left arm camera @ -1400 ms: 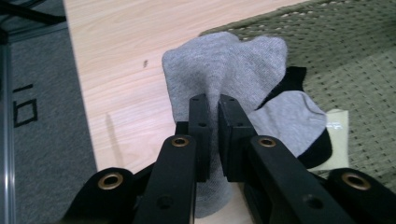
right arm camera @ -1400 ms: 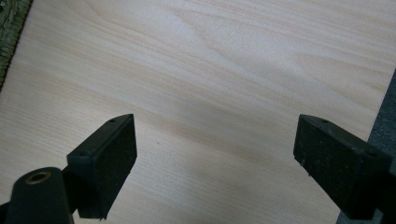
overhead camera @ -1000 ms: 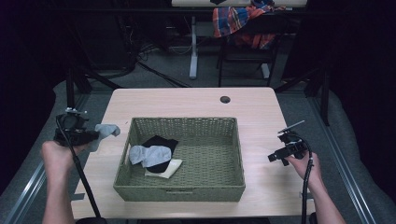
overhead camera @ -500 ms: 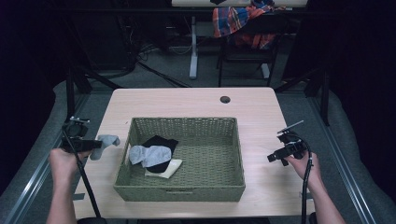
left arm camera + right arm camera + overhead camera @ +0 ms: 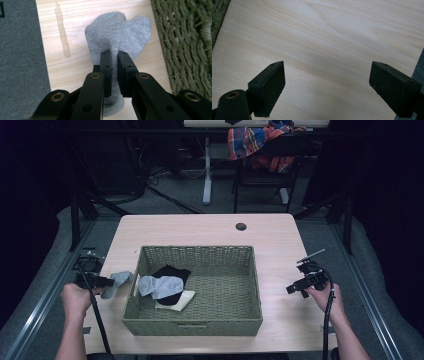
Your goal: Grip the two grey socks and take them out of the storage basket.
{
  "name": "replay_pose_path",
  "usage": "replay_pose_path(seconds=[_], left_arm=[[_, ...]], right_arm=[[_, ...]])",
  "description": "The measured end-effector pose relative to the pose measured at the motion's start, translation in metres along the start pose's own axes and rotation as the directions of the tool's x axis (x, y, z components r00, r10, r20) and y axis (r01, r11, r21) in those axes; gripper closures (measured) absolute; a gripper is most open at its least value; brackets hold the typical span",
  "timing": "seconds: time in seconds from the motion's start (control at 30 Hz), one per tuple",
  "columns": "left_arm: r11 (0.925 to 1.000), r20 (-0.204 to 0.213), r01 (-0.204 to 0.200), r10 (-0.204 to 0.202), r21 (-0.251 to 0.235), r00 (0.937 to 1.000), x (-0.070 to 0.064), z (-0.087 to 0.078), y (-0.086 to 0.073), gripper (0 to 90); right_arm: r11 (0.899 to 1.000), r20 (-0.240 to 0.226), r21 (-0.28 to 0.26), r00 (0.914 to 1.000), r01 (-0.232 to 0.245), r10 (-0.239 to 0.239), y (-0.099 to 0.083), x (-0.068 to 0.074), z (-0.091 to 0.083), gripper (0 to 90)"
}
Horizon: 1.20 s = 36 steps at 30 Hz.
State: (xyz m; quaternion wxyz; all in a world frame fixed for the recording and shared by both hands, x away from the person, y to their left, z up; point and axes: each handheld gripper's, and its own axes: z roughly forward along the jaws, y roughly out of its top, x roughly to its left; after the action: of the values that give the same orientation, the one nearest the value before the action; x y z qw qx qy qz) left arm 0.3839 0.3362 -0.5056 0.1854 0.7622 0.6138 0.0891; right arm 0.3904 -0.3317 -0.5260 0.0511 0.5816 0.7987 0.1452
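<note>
A grey sock (image 5: 117,32) lies on the light wood table (image 5: 200,227) just left of the woven basket (image 5: 195,325). My left gripper (image 5: 112,53) is shut on the middle of this grey sock (image 5: 116,281), its jaws pinching a fold of fabric. In the high view the left gripper (image 5: 102,281) sits at the table's left edge. Inside the basket lie a light blue sock (image 5: 159,285), a black sock (image 5: 172,272) and a cream sock (image 5: 177,301). My right gripper (image 5: 327,85) stands open over bare wood, right of the basket (image 5: 217,15). It appears as the right gripper (image 5: 296,289) in the high view.
A small dark hole (image 5: 241,226) marks the table's far side. A pale streak (image 5: 62,30) runs along the wood near the left edge, with grey floor (image 5: 20,50) beyond. A chair with plaid cloth (image 5: 260,142) stands behind the table.
My left gripper has moved down toward the near side with the grey sock, lowering it onto the table beside the basket. The right gripper has stayed put.
</note>
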Motion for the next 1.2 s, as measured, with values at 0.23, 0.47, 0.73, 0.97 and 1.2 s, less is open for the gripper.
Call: replay_pose_path(seconds=[0.23,0.47,0.73,0.97,1.2], left_arm=[[0.9984,0.008,-0.011,0.010,0.055,0.9999,-0.002,0.012,0.000,83.1],[0.9962,0.017,-0.007,0.006,0.087,0.9998,-0.001,0.020,0.000,80.9],[0.9963,0.004,0.057,-0.057,0.064,0.9983,0.010,0.011,-0.001,37.8],[0.9976,0.001,0.042,-0.042,-0.055,0.9991,0.000,-0.019,0.006,12.8],[0.9857,-0.033,-0.043,0.038,-0.163,0.9987,-0.028,-0.051,0.019,1.5]], right_arm=[[1.000,0.000,-0.003,1.0000,-0.004,0.004,0.000,0.001,0.001,13.1],[1.000,-0.005,0.003,1.0000,0.001,-0.001,0.000,0.000,0.002,13.0],[1.000,-0.004,0.006,1.0000,0.004,-0.004,0.000,0.000,0.002,12.9],[1.000,-0.004,0.003,1.0000,0.002,-0.002,0.000,0.000,0.002,12.9],[1.000,-0.010,0.000,0.9999,0.000,0.000,0.000,0.000,0.002,12.9]])
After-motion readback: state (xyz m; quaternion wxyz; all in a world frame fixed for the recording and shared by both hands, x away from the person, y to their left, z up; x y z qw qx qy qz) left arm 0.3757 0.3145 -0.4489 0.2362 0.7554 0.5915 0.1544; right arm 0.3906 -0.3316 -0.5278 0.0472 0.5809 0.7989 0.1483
